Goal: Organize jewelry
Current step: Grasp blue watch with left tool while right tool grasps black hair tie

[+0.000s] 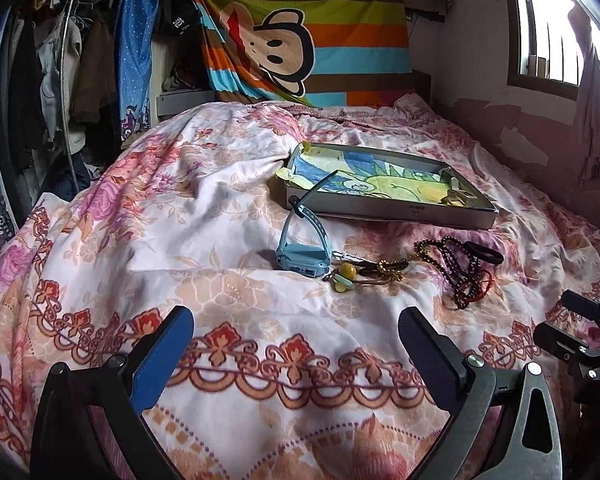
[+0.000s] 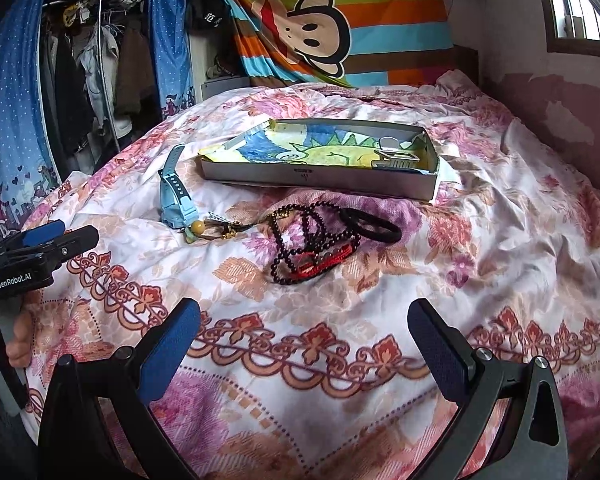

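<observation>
Left gripper [image 1: 296, 328] spread wide at lower centre of its own view, holding nothing, above the floral bedspread [image 1: 228, 360]. Right gripper [image 2: 304, 320] likewise spread and empty at lower centre of its view. Mid-frame on the bedspread, a row of jewelry: blue watch [image 1: 300, 256] toward the left, one strap leaning against the shallow grey box [image 1: 400, 216]; yellow-bead charm bracelet [image 1: 350, 274] just beside it; dark bead necklace [image 2: 300, 240] and black hair tie [image 2: 374, 226] toward the right.
</observation>
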The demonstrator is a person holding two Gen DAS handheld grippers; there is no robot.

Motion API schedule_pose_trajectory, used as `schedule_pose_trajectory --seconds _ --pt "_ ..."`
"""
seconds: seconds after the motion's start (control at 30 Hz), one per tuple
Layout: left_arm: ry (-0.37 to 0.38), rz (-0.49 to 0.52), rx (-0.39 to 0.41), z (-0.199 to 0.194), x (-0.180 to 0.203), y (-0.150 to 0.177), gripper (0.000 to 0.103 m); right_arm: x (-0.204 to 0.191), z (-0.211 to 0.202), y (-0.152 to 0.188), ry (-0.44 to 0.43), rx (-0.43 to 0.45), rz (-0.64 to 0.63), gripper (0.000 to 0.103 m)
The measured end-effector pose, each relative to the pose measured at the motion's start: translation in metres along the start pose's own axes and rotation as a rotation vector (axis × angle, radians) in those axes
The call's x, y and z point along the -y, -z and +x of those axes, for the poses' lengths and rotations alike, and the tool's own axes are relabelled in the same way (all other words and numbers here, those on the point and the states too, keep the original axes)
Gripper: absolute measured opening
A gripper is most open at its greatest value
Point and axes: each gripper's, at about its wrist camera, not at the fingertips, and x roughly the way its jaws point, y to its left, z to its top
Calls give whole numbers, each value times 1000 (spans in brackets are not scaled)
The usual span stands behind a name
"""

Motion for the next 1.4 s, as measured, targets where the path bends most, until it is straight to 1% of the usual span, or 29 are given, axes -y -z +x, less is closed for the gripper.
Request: schedule_pose_trajectory --seconds 0.07,0.17,0.27,0.5,0.63,0.7,0.77,0.83,0.87,0.9,0.93,0.97,1.0,1.03,1.1,1.17,1.27,1.37,1.4 --pt "5 -5 -22 8 -2 -5 103 4 7 -5 -17 -16 4 102" --pt "28 -20 -52 22 -5 -12 103 14 23 -11 -76 -58 38 102" --pt "51 -30 -72 37 -6 -21 103 21 37 -15 -116 -88 72 102" --pt "78 -22 -76 73 0 -45 103 31 71 -28 -178 -133 123 102" --pt "81 -33 -97 92 0 -54 103 31 90 -35 -218 -153 134 101" --pt "95 -61 -103 99 -3 -57 103 32 95 -39 -212 -145 139 101" --pt "107 -93 -96 103 -7 -60 102 35 97 -46 -192 -120 144 96" --pt "120 -107 -92 106 -7 -62 97 39 101 -53 -162 -98 146 91" --pt "124 -108 -95 109 -7 -63 92 41 103 -57 -138 -90 141 89" --pt "121 -105 -102 112 -6 -63 88 43 107 -60 -109 -89 136 85" --pt "121 -102 -110 115 -5 -63 85 44 113 -63 -74 -99 135 82" --pt "122 -99 -126 119 -3 -63 81 48 115 -65 -57 -111 139 80" --pt "120 -98 -142 123 -3 -62 77 51 119 -65 -45 -120 150 77" --pt "117 -99 -154 127 -3 -62 75 54 122 -65 -39 -129 160 72" --pt "118 -108 -172 133 -3 -61 64 58 129 -64 -26 -156 176 68" --pt "119 -125 -189 139 -5 -60 59 59 134 -62 -20 -173 181 63" --pt "112 -141 -210 145 -8 -59 44 57 138 -59 -14 -183 172 54" --pt "122 -157 -207 144 -10 -58 41 57 139 -57 -11 -181 169 48" --pt "124 -161 -204 144 -11 -57 38 58 138 -56 -12 -180 171 44"
